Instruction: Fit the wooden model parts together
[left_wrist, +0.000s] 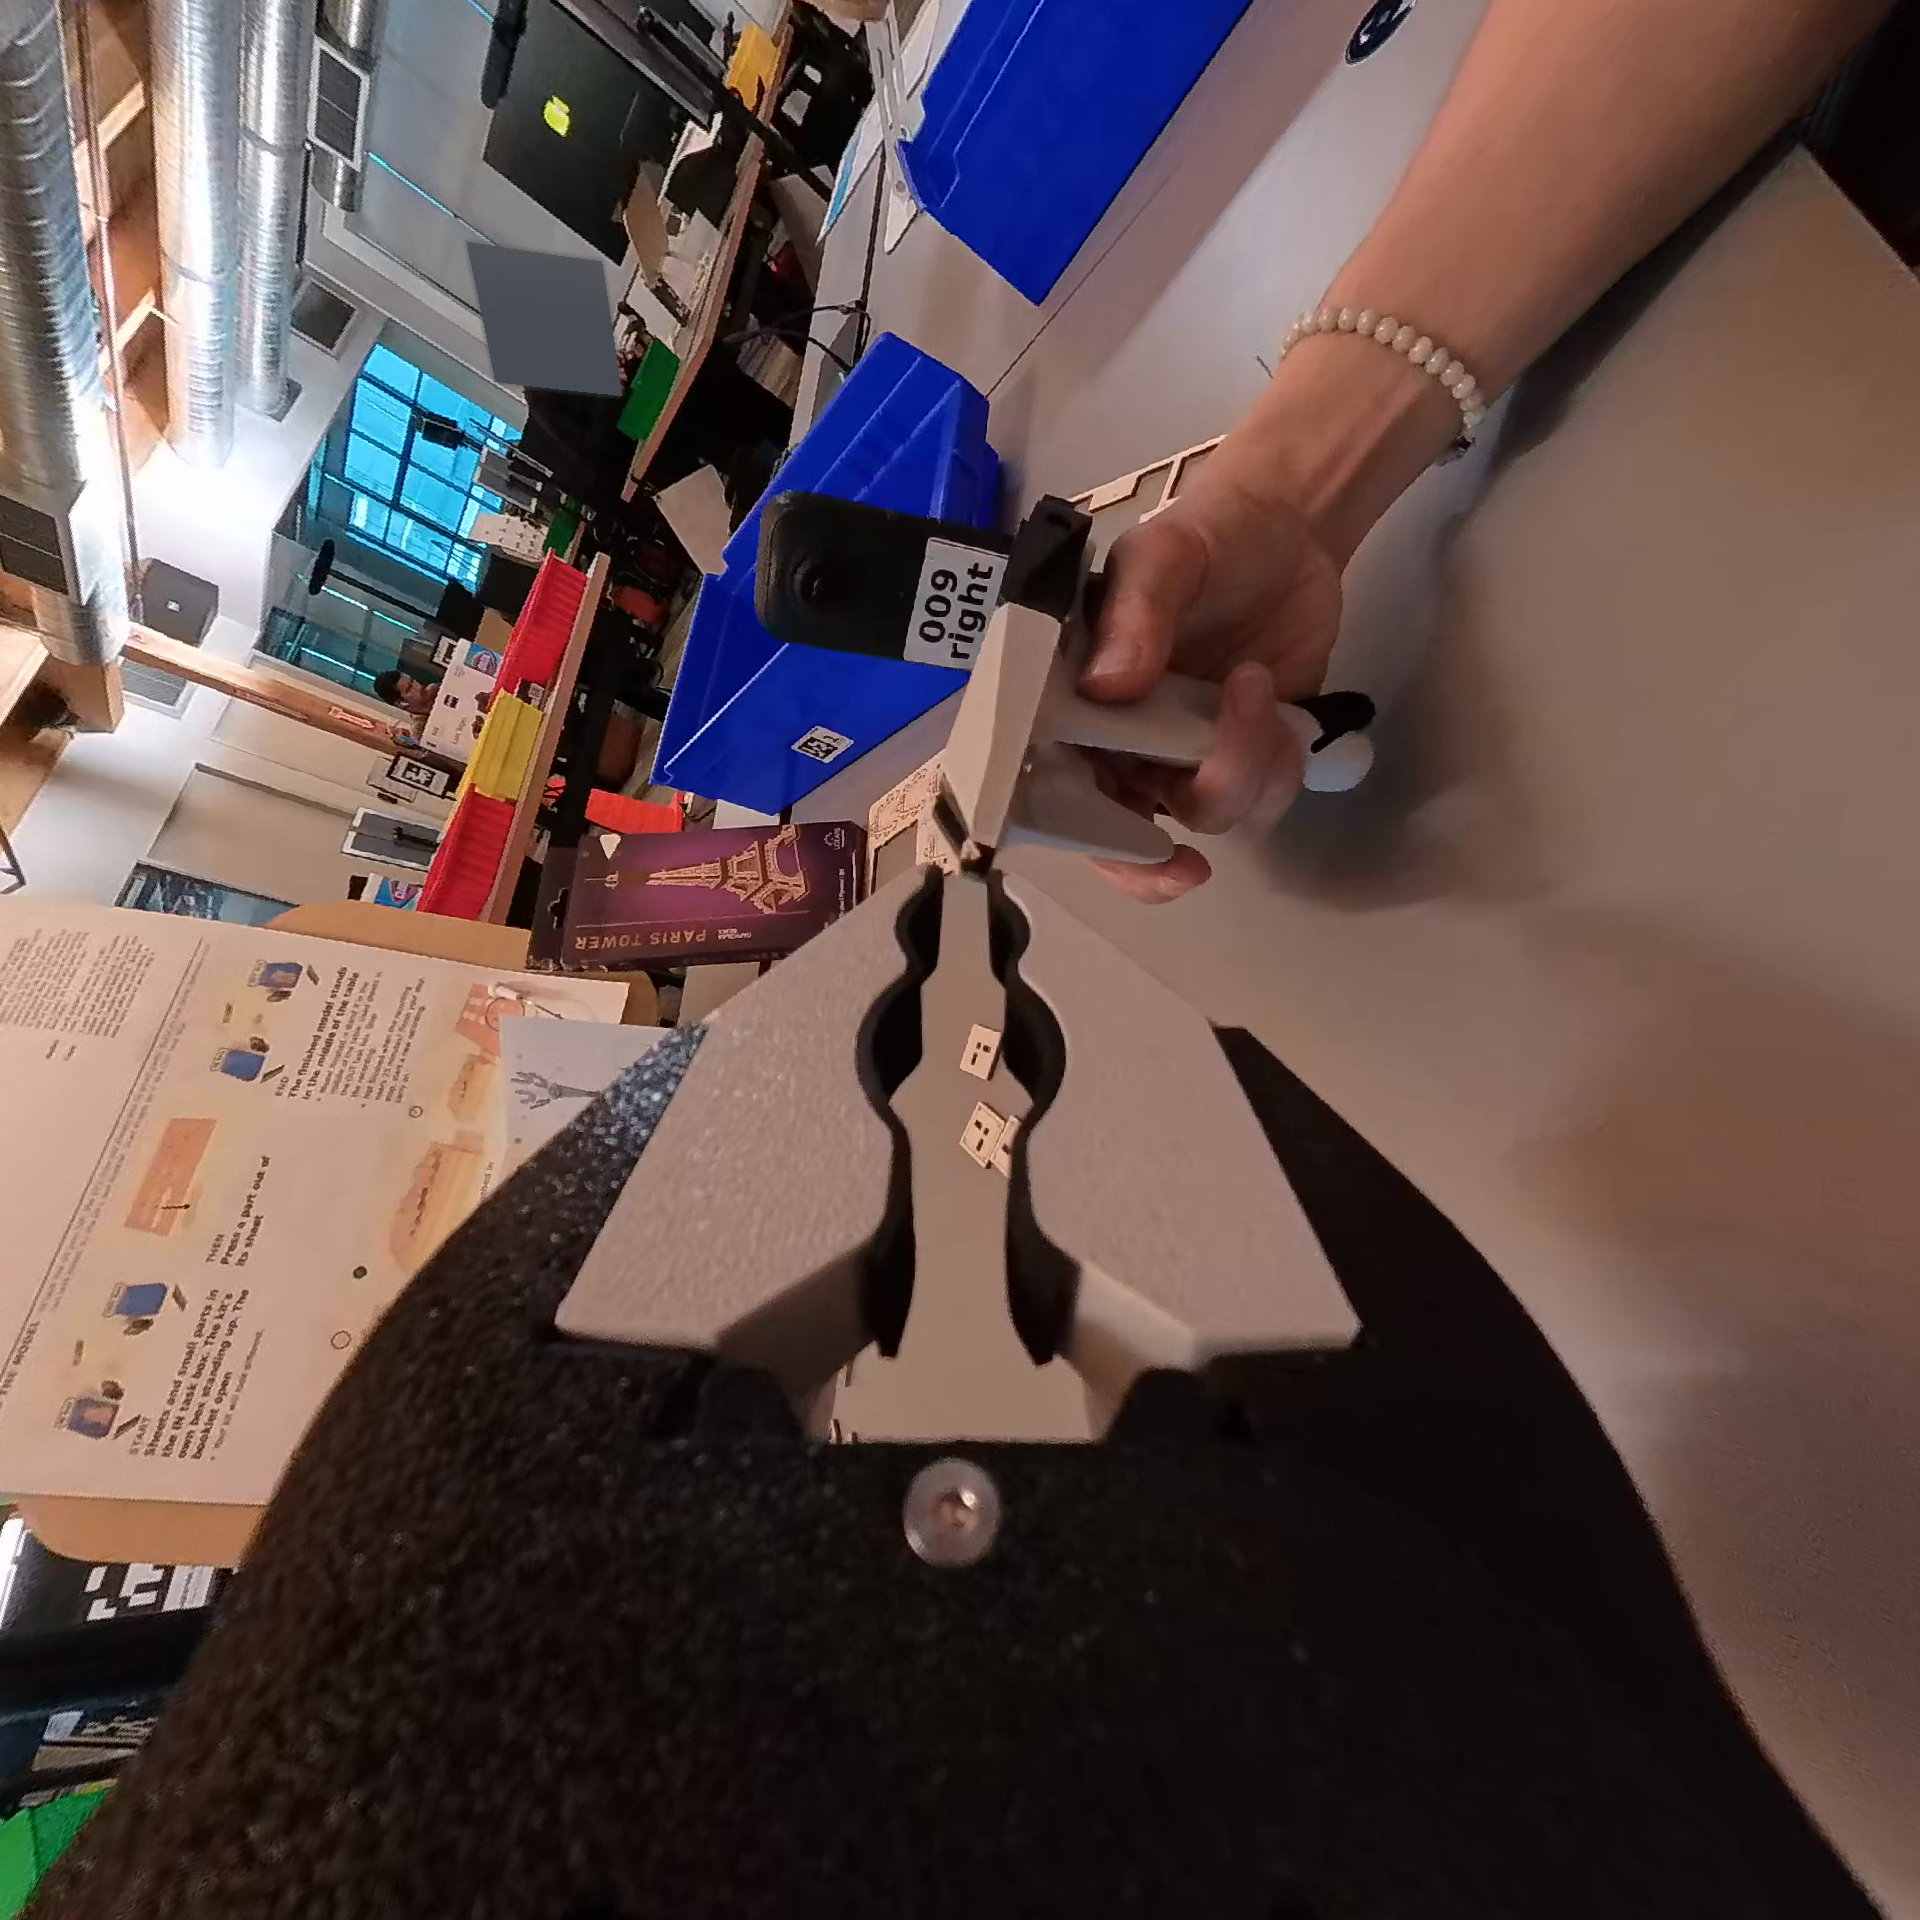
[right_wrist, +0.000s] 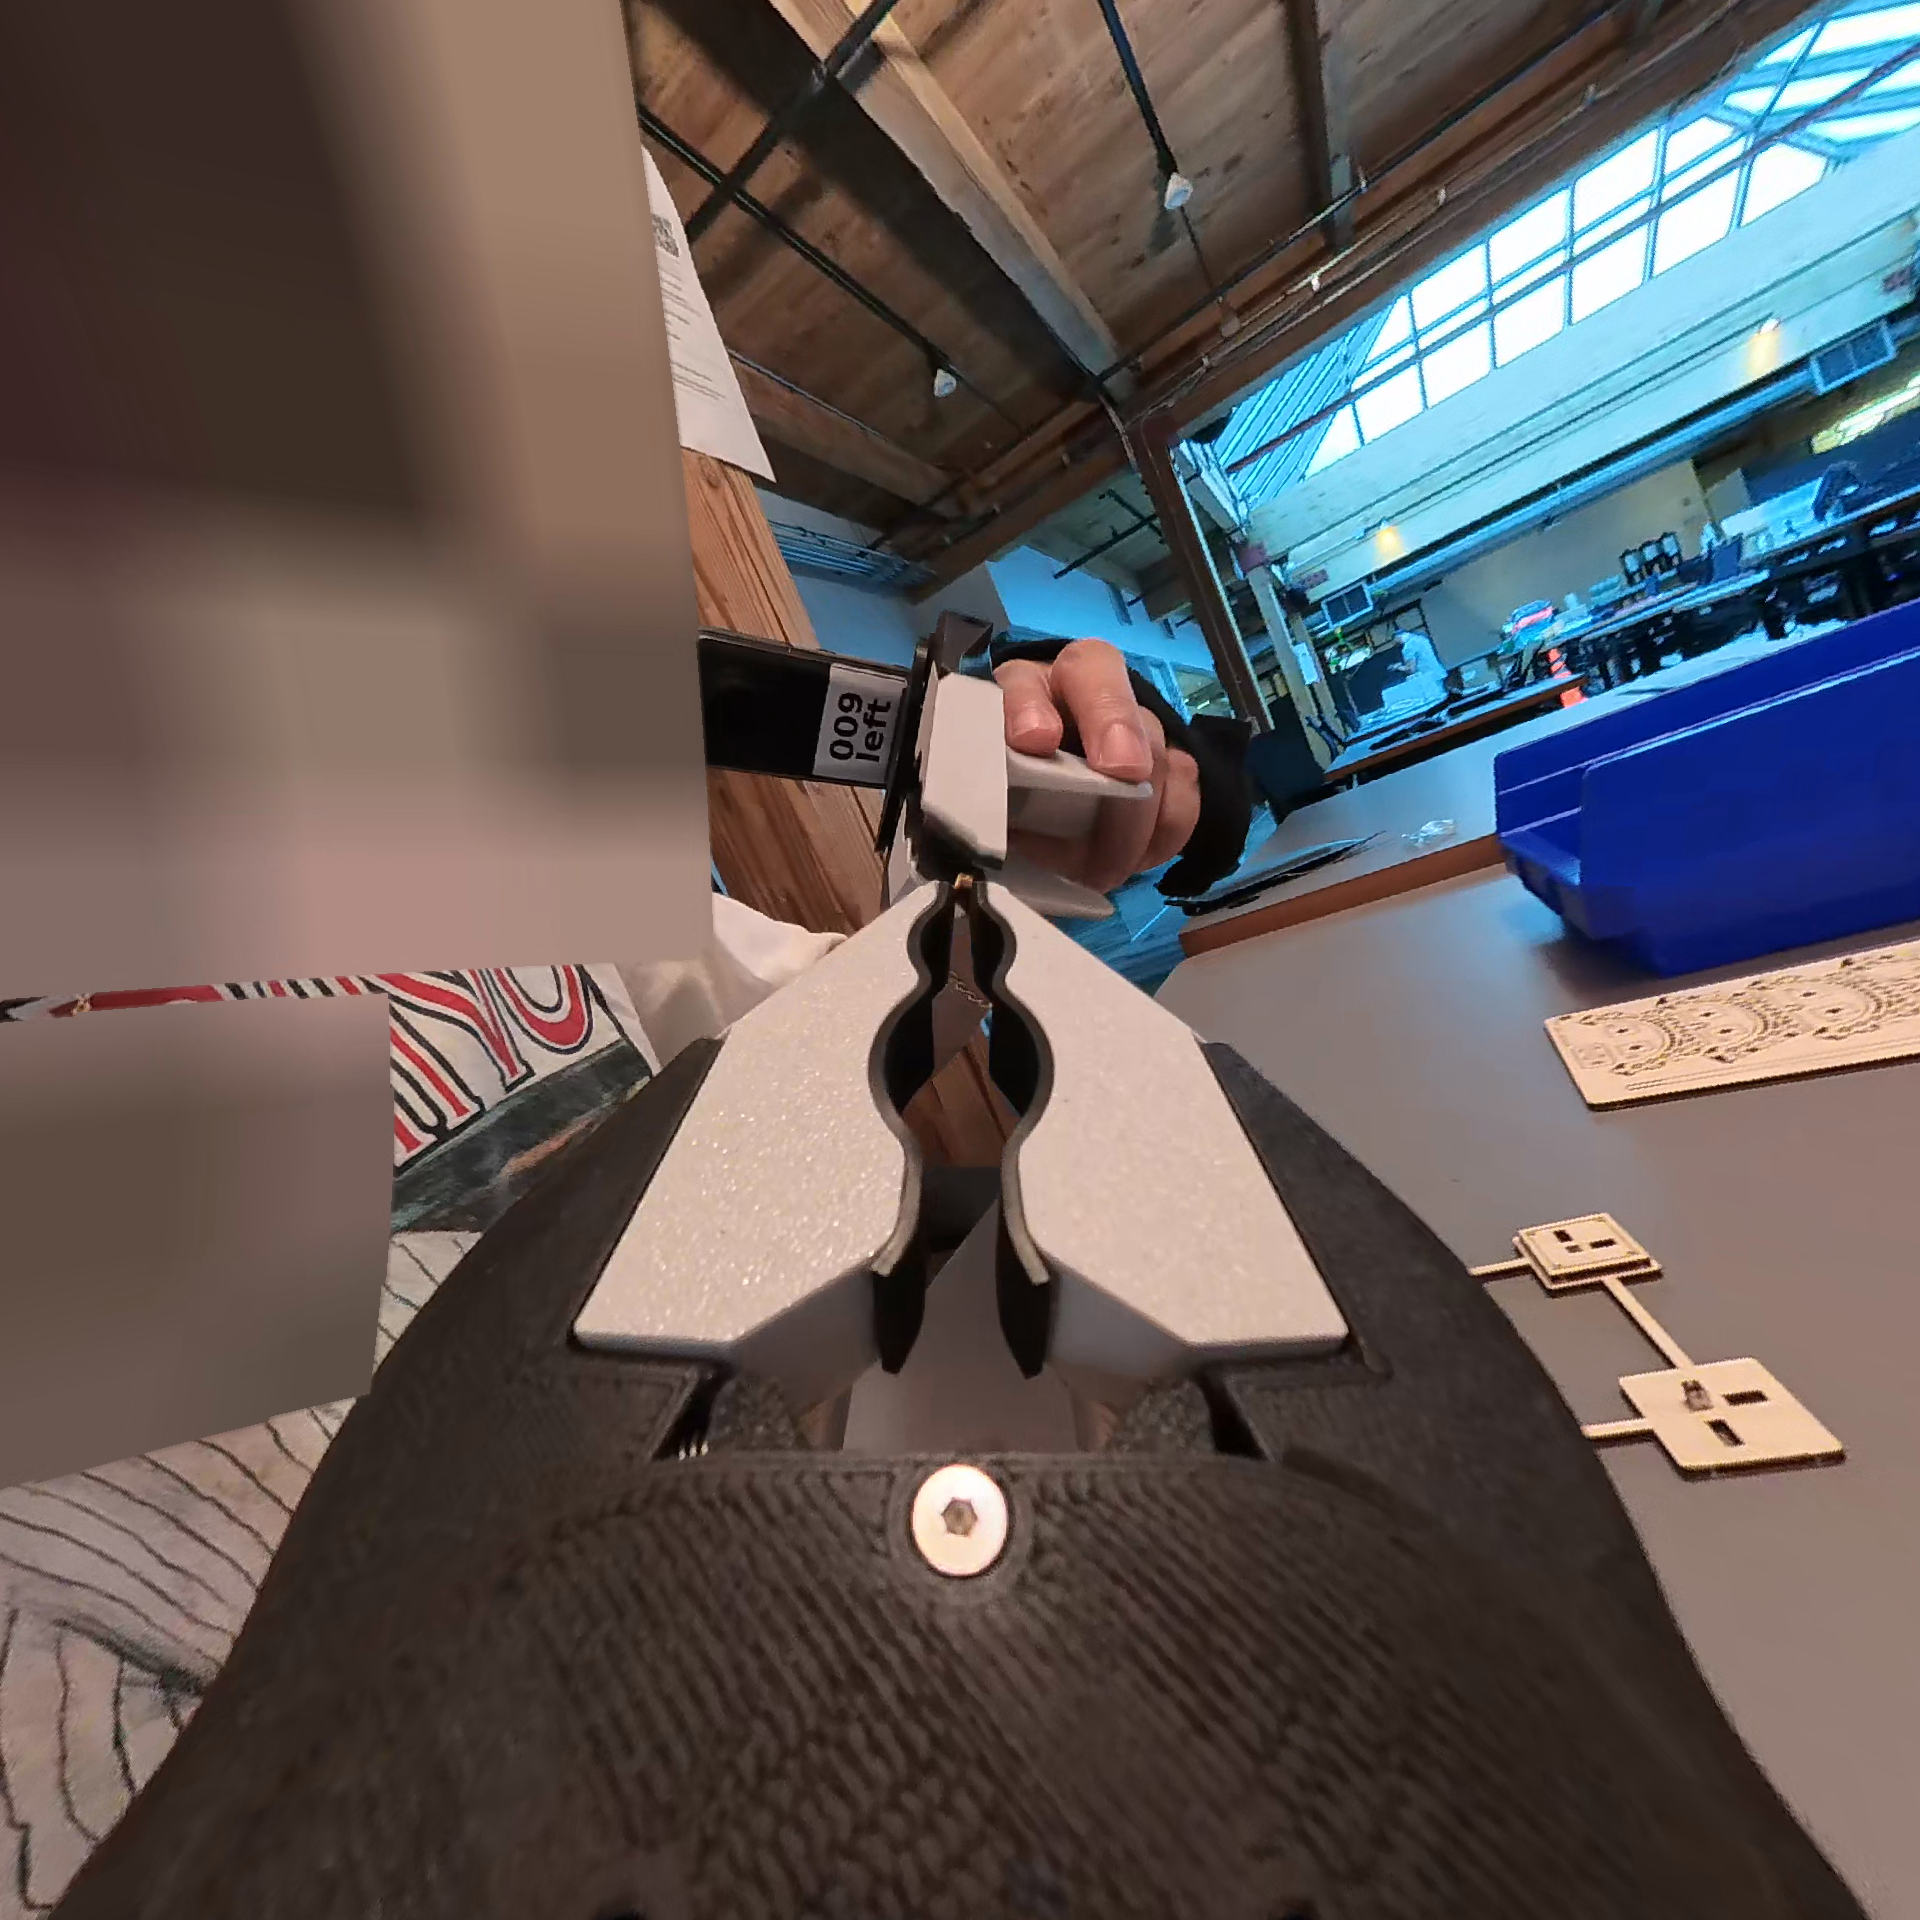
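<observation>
Left hand-held gripper (left_wrist: 961, 878) and right hand-held gripper (right_wrist: 956, 888) meet tip to tip above the worktop (left_wrist: 1558, 935), both pressed together, apparently pinching a tiny wooden part (right_wrist: 965, 881). It looks light, thin and brittle; grip flat faces. Joined squares (right_wrist: 1662, 1351) lie right.

Grey table (left_wrist: 1558, 935) lies open rightward; blue bins (left_wrist: 831, 623) wall the far edge.
</observation>
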